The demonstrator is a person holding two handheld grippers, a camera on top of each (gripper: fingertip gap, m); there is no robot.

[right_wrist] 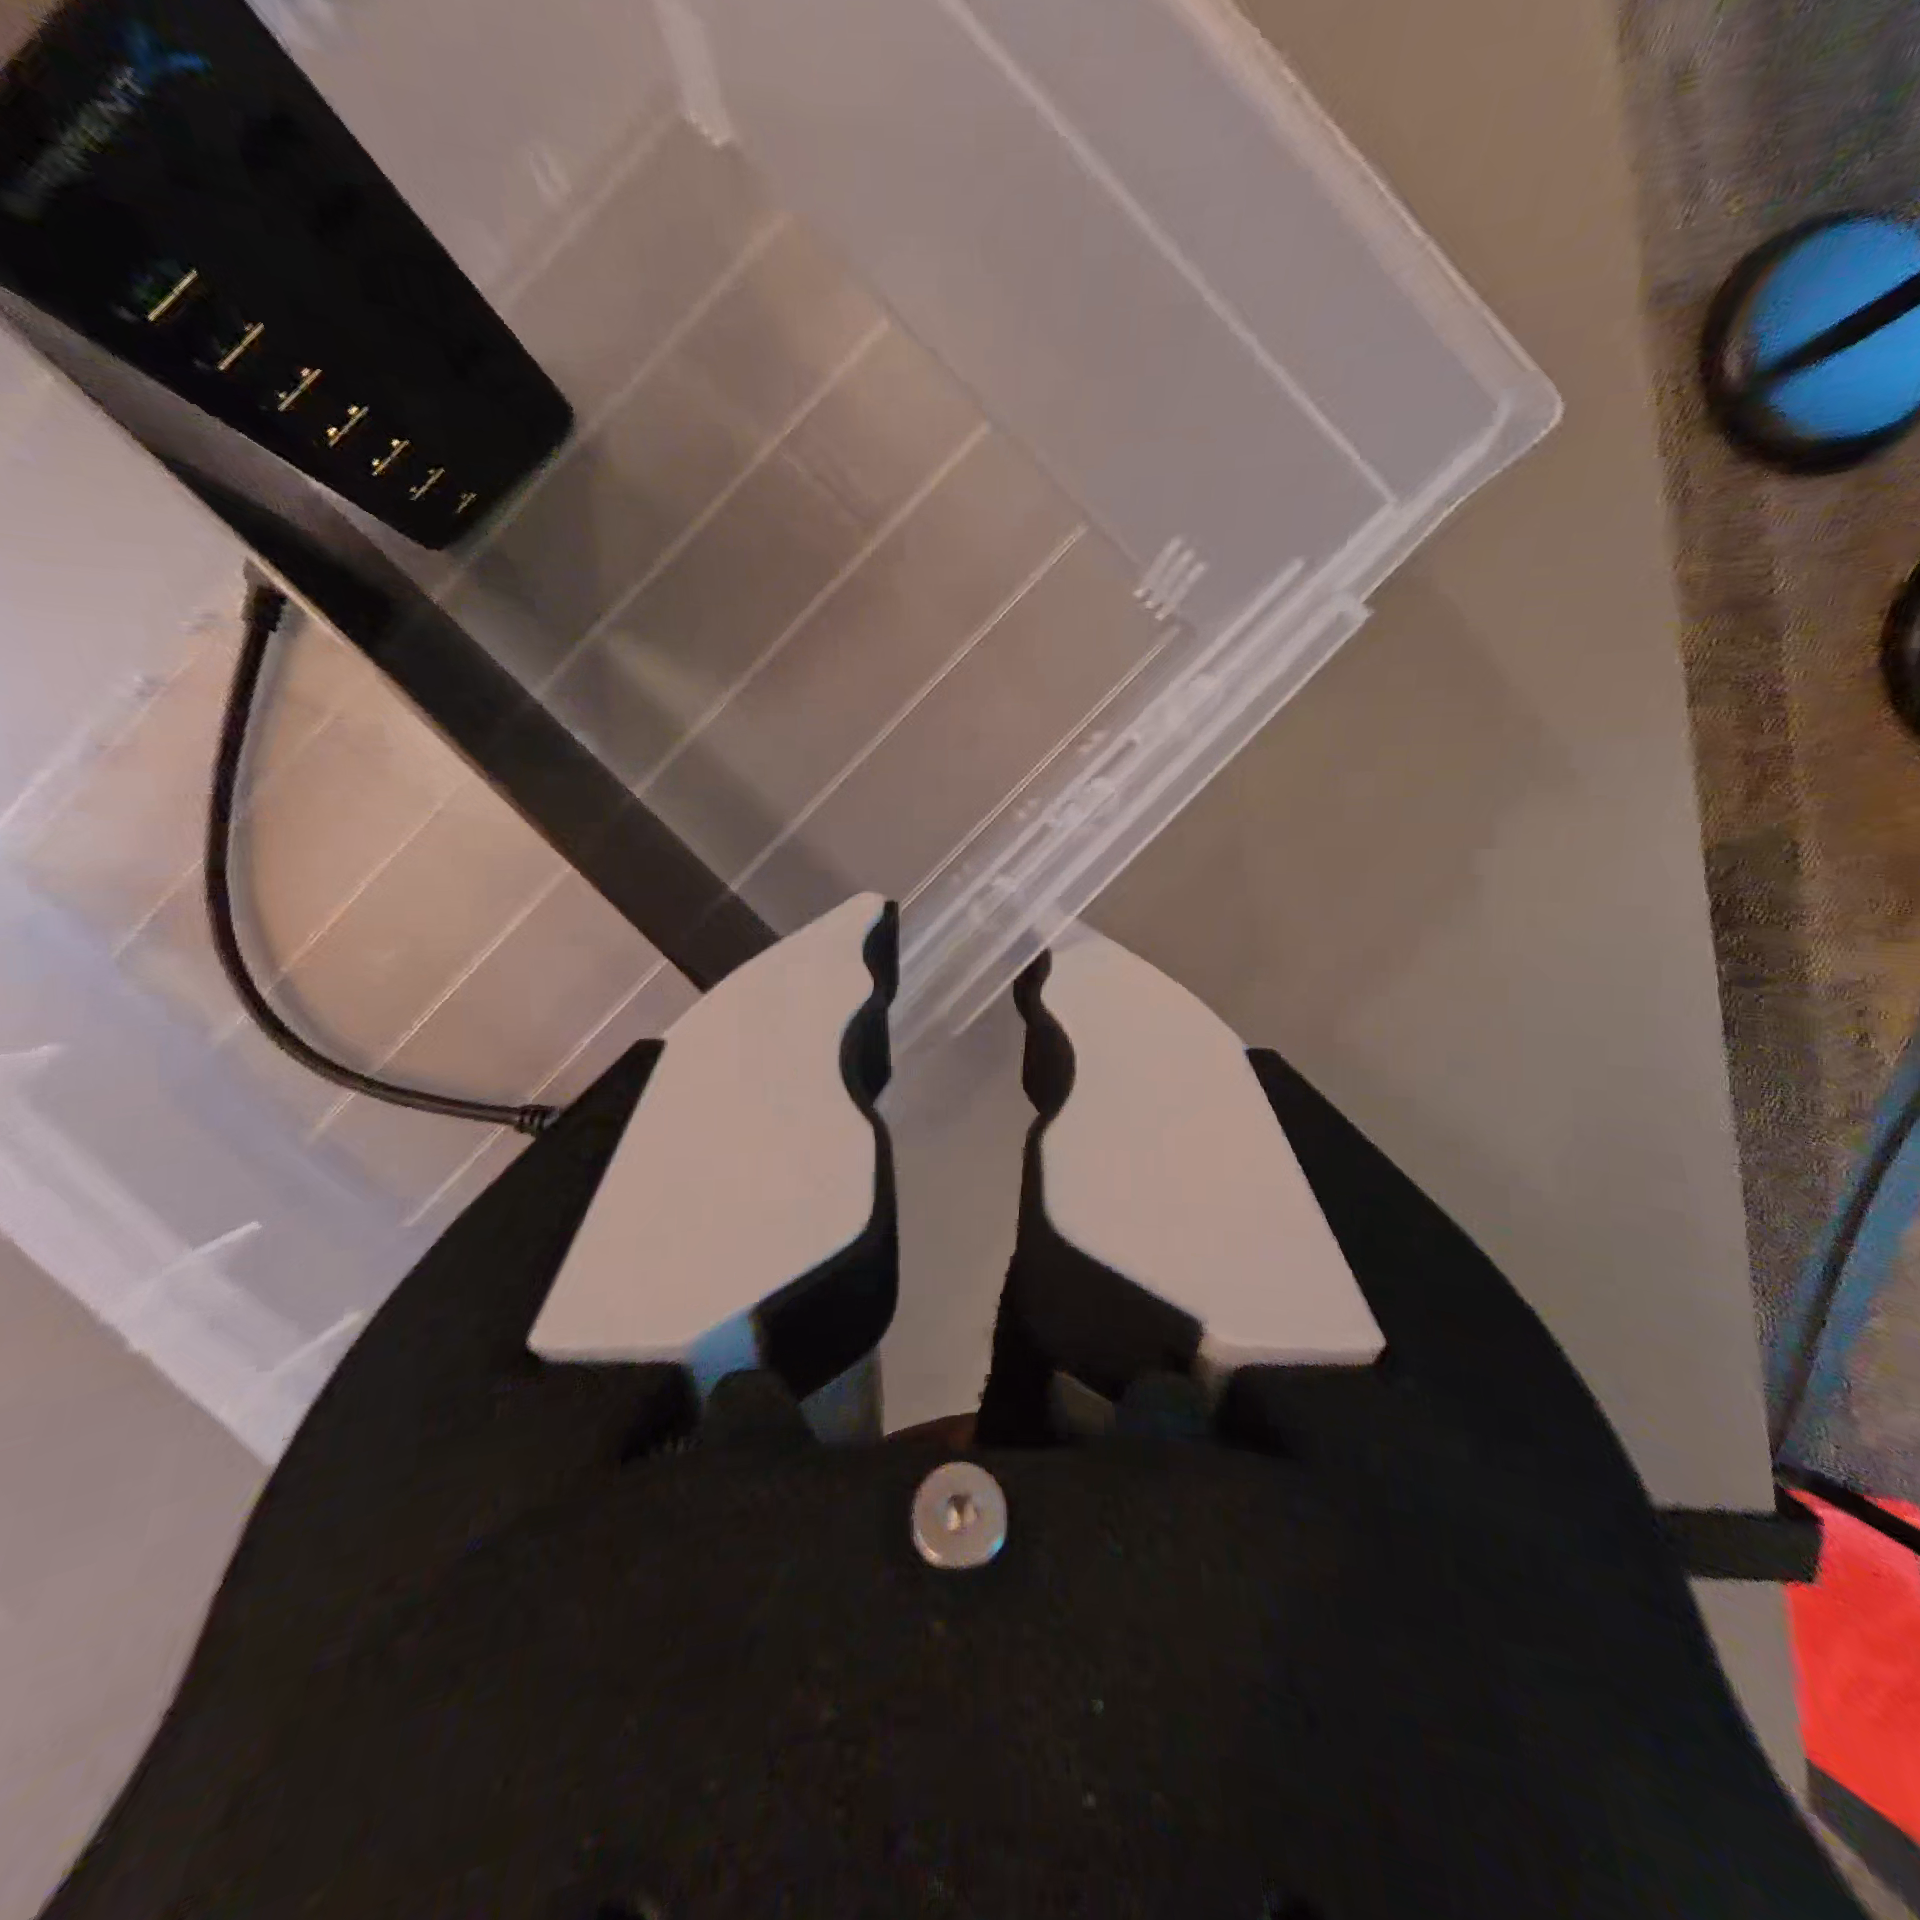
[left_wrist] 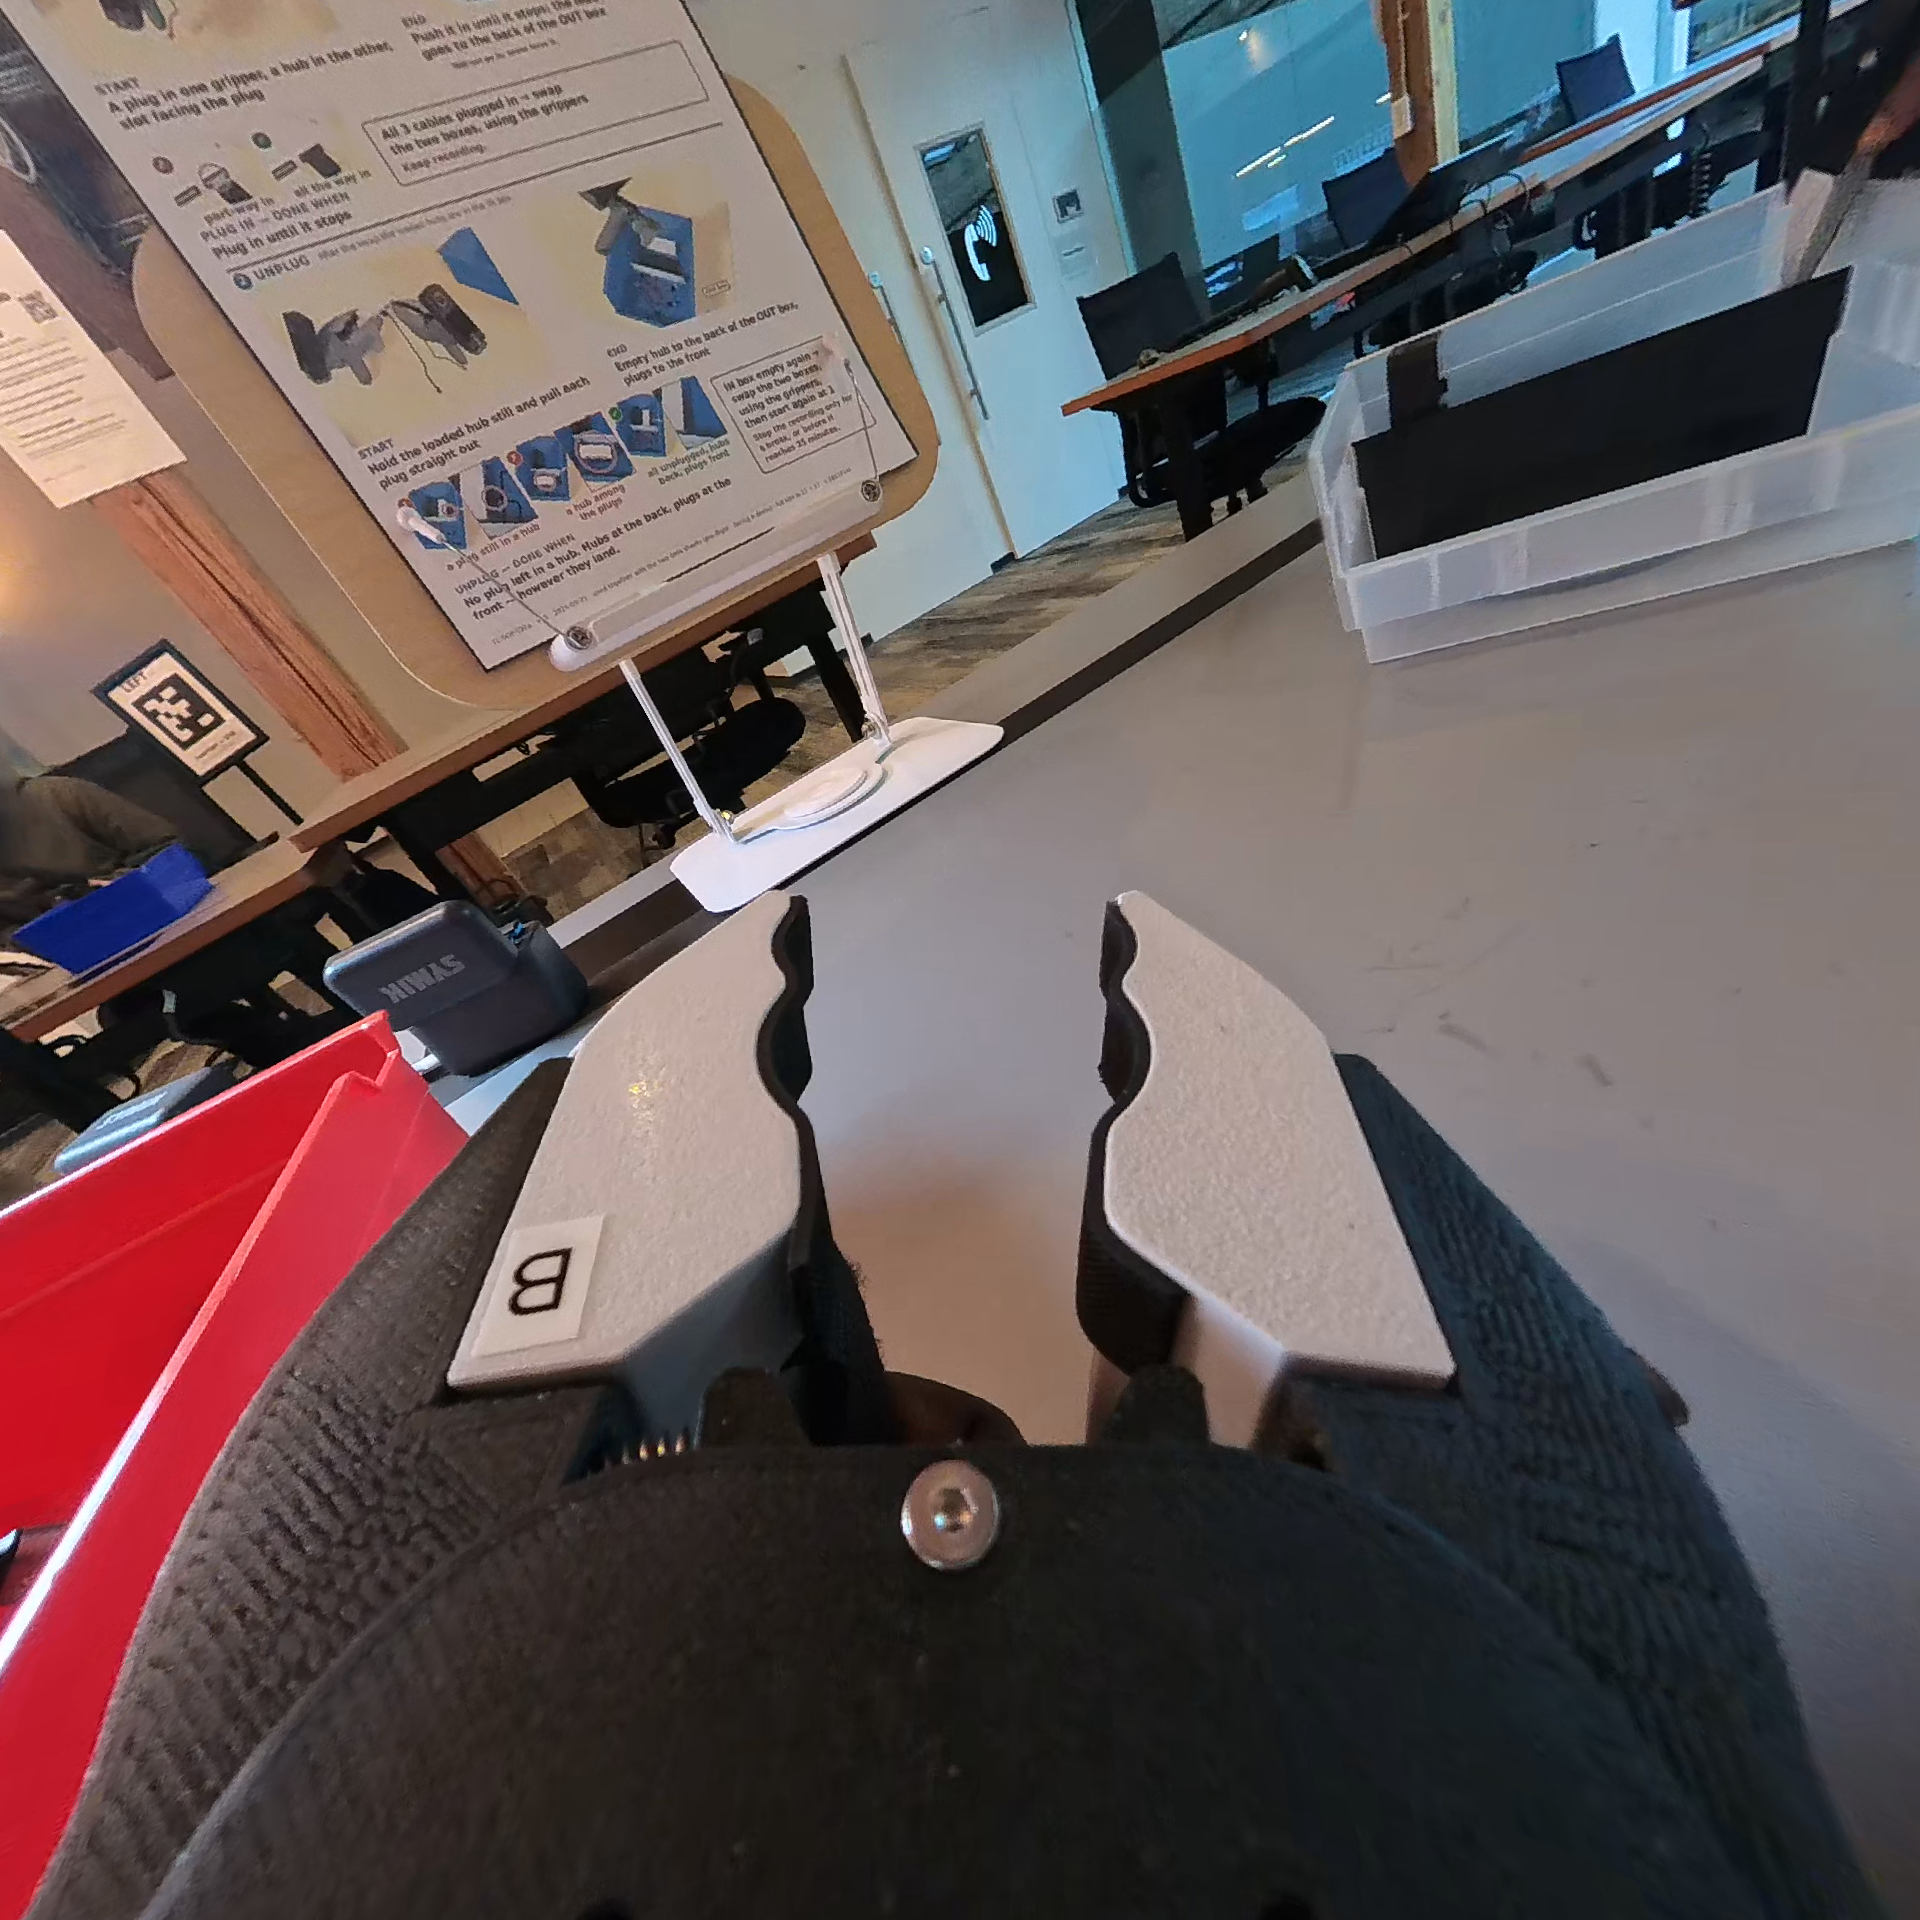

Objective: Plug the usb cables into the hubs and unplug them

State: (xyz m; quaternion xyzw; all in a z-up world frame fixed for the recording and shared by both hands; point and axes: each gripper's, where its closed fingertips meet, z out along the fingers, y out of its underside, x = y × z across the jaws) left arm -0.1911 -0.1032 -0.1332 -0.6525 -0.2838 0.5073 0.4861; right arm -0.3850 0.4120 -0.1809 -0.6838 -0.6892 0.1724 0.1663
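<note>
Grey table (left_wrist: 1403, 831) bears a clear bin (left_wrist: 1621, 540); office desks (left_wrist: 1226, 364) beyond.

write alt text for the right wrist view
The right hand-held gripper hangs open and empty over the near corner of a clear plastic bin on a grey table. A black divider splits the bin, with a black usb hub behind it and a thin black cable in front.
</note>
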